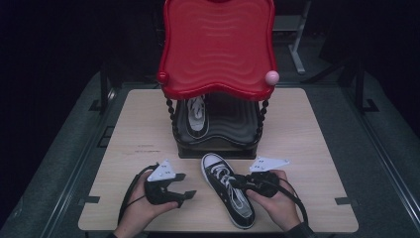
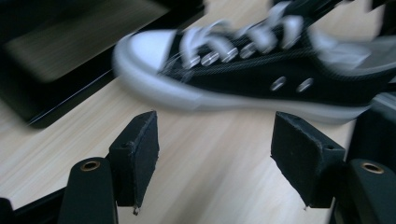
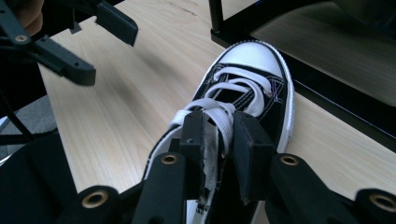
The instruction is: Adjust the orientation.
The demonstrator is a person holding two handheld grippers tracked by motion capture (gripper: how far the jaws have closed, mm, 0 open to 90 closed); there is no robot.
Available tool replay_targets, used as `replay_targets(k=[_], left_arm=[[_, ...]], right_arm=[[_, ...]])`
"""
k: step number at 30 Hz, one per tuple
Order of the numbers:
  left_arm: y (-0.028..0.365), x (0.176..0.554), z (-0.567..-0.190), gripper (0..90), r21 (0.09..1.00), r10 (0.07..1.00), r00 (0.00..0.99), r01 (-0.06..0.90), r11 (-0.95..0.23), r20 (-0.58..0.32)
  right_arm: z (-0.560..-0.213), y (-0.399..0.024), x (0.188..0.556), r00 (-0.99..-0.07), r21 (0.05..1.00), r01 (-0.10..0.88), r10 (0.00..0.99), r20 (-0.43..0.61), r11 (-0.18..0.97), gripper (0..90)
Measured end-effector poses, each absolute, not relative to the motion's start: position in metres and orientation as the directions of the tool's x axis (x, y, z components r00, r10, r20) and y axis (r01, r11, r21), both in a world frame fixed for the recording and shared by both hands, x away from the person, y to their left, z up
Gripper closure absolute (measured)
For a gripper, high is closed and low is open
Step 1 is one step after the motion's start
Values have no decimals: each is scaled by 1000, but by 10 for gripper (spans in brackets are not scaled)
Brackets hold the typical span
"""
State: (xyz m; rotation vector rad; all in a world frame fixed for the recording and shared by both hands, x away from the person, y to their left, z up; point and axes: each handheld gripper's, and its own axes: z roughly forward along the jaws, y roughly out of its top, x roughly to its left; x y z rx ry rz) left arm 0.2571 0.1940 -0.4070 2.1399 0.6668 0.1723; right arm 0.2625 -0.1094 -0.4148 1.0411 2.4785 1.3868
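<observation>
Gripping the laces of the second sneaker (image 1: 227, 190), the right gripper (image 1: 236, 182) readies it for the rack (image 1: 218, 134); left gripper (image 1: 184, 186) jaws gape empty.

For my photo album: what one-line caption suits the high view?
Right gripper at the tongue of a black sneaker on the table; left gripper open beside it.

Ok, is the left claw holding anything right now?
No, in the left gripper view the left claw stands open over bare table, with the black sneaker lying beyond its tips, untouched.
</observation>
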Motion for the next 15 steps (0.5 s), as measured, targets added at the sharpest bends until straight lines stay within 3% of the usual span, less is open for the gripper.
replay_targets(k=[15], left_arm=[[128,260,-410,325,809,457,880,358,-466,-126]], right_arm=[[-420,-126,270,-783,778,507,577,234,371,807]])
